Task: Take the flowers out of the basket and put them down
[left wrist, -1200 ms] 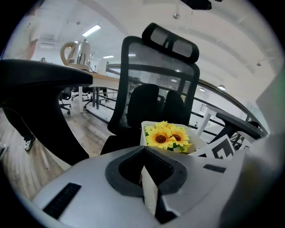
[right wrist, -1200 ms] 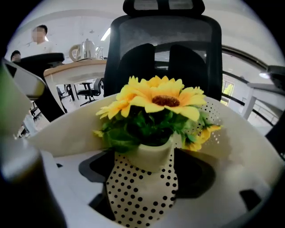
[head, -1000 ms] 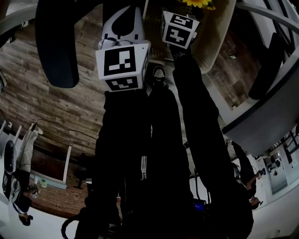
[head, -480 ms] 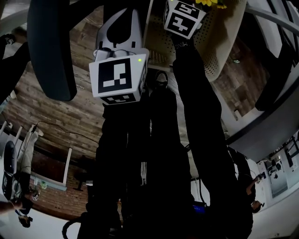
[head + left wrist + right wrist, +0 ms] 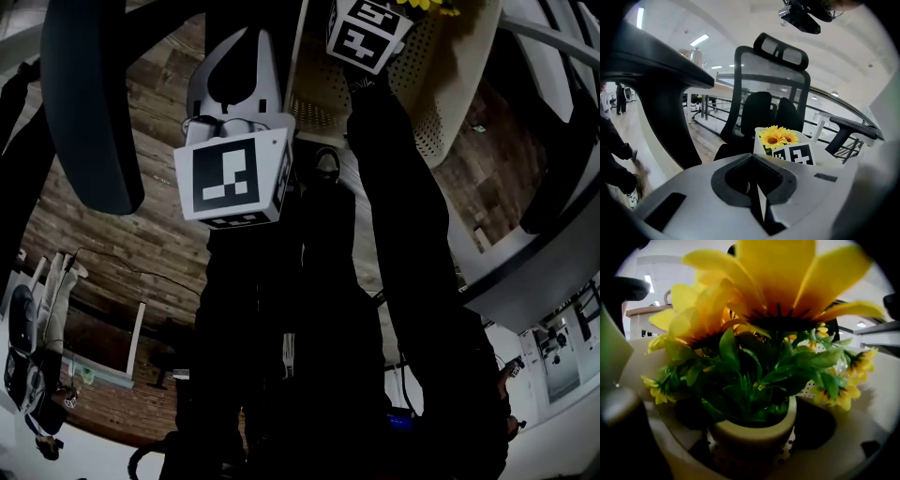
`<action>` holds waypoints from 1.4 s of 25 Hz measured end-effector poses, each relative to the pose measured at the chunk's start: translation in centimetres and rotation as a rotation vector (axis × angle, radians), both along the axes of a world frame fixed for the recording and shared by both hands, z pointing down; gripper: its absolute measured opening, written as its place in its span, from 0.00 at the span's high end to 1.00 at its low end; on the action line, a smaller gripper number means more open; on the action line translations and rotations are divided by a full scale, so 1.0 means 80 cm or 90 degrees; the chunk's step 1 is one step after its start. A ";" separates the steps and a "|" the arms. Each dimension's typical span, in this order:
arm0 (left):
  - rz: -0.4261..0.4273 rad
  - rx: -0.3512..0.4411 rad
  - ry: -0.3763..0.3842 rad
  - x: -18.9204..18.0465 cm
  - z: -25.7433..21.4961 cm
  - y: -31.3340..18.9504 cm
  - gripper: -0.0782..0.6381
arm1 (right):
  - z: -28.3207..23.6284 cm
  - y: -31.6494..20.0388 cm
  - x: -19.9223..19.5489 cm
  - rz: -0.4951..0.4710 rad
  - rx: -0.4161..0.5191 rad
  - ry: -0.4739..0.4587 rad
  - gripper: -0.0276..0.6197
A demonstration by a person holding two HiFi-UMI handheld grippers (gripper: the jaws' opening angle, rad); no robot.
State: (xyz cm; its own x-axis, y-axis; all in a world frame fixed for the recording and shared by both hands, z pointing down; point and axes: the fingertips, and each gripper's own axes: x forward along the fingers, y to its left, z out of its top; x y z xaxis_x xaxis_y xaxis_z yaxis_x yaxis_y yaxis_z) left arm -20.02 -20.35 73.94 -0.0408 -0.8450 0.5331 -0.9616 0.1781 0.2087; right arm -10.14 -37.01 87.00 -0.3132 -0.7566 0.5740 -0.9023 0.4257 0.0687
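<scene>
Yellow sunflowers [image 5: 778,296] with green leaves stand in a cream pot [image 5: 754,432] inside a cream perforated basket [image 5: 843,427]. My right gripper [image 5: 752,448] reaches into the basket right in front of the pot. Its jaws are opening and show only as dark shapes at the lower corners, not pressing the pot. In the head view its marker cube [image 5: 361,37] sits at the basket [image 5: 441,84], below the flowers [image 5: 427,5]. My left gripper [image 5: 234,56] hangs to the left, shut and empty; its own view shows the flowers [image 5: 778,137] ahead.
The basket stands in front of a black office chair back [image 5: 771,93]. A black armrest [image 5: 89,103] curves at the left, another armrest [image 5: 853,129] at the right. Wood floor [image 5: 112,234] lies below, a white desk edge [image 5: 553,272] at the right. The person's dark clothing fills the middle.
The left gripper's cube has drifted down and left in the head view. The right gripper's cube has edged up toward the flowers, and the basket now sits larger in the view.
</scene>
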 end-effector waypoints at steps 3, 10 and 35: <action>-0.010 -0.007 0.000 0.002 0.003 0.007 0.89 | 0.007 -0.005 0.003 0.015 0.012 0.005 0.16; -0.016 -0.008 -0.001 -0.005 0.013 0.022 0.89 | 0.012 -0.025 0.001 0.039 0.011 -0.005 0.14; -0.013 0.025 -0.028 0.015 -0.121 0.018 0.89 | -0.206 0.054 0.024 -0.083 0.065 -0.091 0.14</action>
State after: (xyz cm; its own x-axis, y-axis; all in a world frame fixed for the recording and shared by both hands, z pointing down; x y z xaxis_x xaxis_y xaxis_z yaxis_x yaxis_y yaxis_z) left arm -18.84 -18.88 64.27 -0.0813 -0.8639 0.4971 -0.9662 0.1907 0.1734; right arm -8.20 -32.72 70.52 -0.4846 -0.7561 0.4399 -0.8437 0.5367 -0.0071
